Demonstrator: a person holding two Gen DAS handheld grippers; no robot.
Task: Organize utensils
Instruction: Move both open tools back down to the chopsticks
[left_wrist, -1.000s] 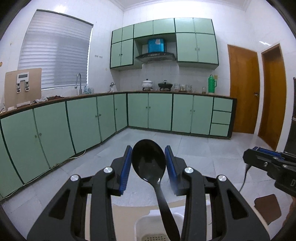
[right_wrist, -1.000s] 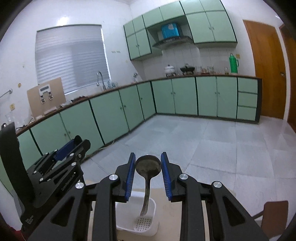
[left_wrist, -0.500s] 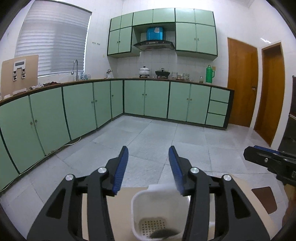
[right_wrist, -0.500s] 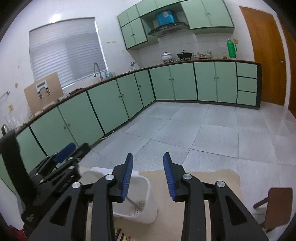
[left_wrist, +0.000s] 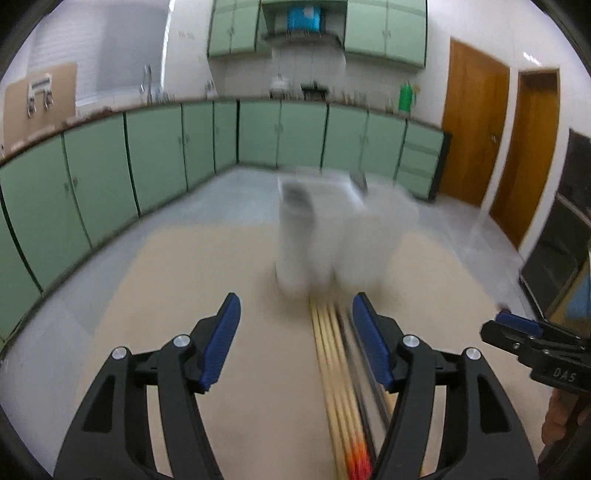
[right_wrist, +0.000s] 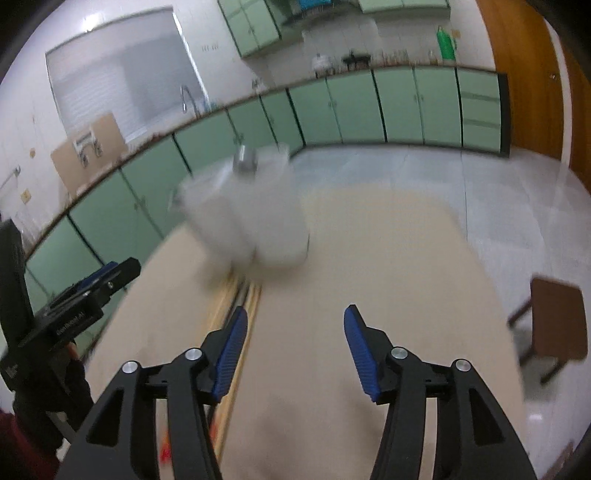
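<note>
A white utensil holder (left_wrist: 332, 236) stands on the beige table (left_wrist: 207, 280), blurred by motion, with dark spoon ends showing at its top. It also shows in the right wrist view (right_wrist: 251, 214). Several wooden chopsticks (left_wrist: 332, 369) lie on the table in front of it, running toward me; they show in the right wrist view (right_wrist: 236, 314) too. My left gripper (left_wrist: 295, 339) is open and empty, low over the table, just left of the chopsticks. My right gripper (right_wrist: 291, 347) is open and empty, just right of the chopsticks.
Green kitchen cabinets (left_wrist: 147, 162) line the far walls. Wooden doors (left_wrist: 476, 122) stand at the right. A brown stool (right_wrist: 554, 317) is on the floor beside the table's right edge. The other gripper shows at each view's edge (left_wrist: 539, 354).
Both grippers let go of their spoons into the white holder, opened wide, then tilted down and pulled back toward the chopsticks on the table.
</note>
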